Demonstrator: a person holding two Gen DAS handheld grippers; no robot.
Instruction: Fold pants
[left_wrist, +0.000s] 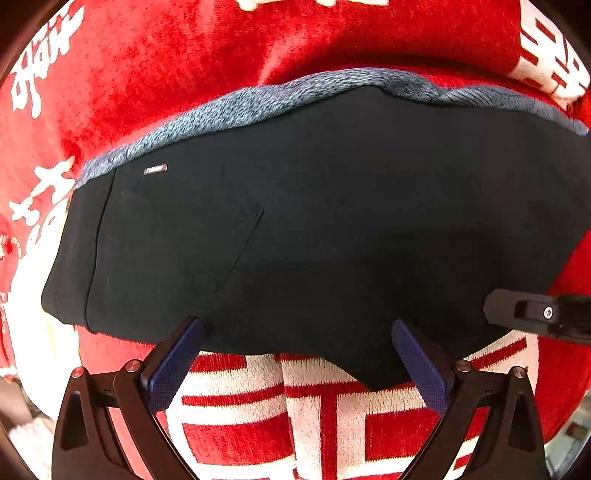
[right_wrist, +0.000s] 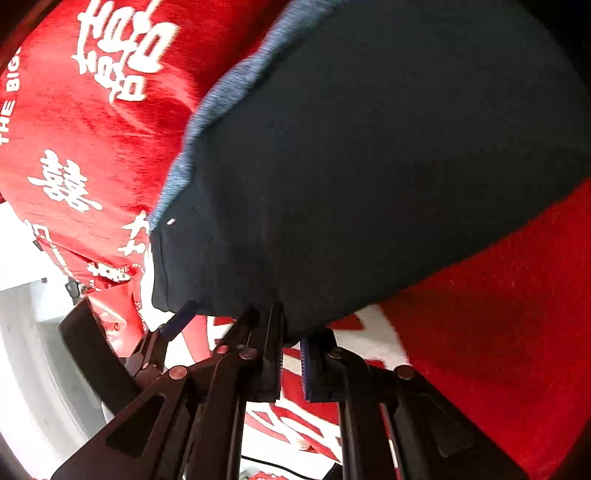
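Note:
The black pants (left_wrist: 314, 221) lie folded on the red blanket, with a grey-blue fleece lining (left_wrist: 229, 110) showing along their far edge and a small label (left_wrist: 155, 169) near the waistband. My left gripper (left_wrist: 297, 328) is open, its blue pads (left_wrist: 173, 365) at the pants' near edge. The right gripper (left_wrist: 535, 314) shows at the right edge of the pants. In the right wrist view the pants (right_wrist: 369, 166) fill the upper frame. My right gripper (right_wrist: 291, 332) is nearly closed on the pants' near edge. The left gripper's blue pad (right_wrist: 181, 317) shows at the left.
A red blanket with white characters (left_wrist: 184, 55) covers the surface under the pants, with a white and red striped pattern (left_wrist: 314, 424) near me. In the right wrist view the blanket's edge (right_wrist: 92, 273) drops to a white surface (right_wrist: 37, 369) at the left.

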